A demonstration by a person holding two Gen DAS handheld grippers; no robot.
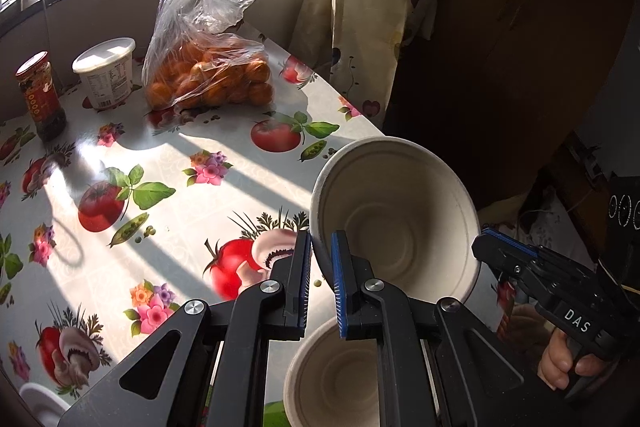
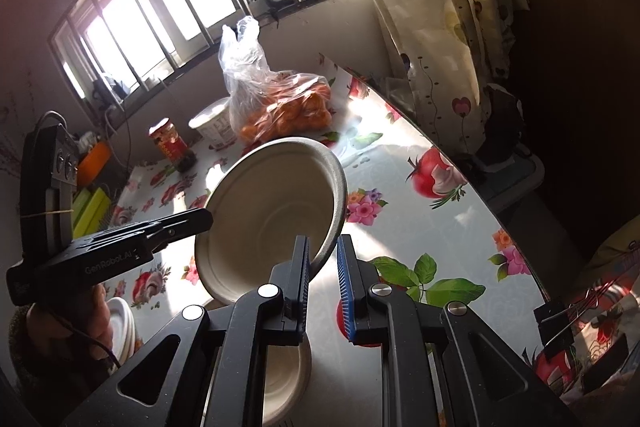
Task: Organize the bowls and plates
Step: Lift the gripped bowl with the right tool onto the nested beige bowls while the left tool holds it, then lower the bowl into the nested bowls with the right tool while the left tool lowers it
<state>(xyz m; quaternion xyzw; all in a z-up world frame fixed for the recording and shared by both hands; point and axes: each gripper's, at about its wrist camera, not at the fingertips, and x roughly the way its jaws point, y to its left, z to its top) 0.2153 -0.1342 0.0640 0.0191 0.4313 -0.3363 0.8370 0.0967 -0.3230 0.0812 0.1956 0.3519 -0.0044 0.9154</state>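
While both claws pinch one bowl (image 1: 394, 211) by its rim, left claw (image 1: 321, 281) at 7 o'clock, right claw (image 2: 323, 277) opposite, it hangs tilted above the worktop (image 1: 168, 163). A second bowl (image 1: 332, 371) sits below. One orange bag (image 1: 208, 67), one tub (image 1: 106, 71), one jar (image 1: 40, 95) behind.

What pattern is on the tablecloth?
The tablecloth is white, printed with tomatoes, mushrooms, pink flowers and pea pods; the left wrist view shows it best.
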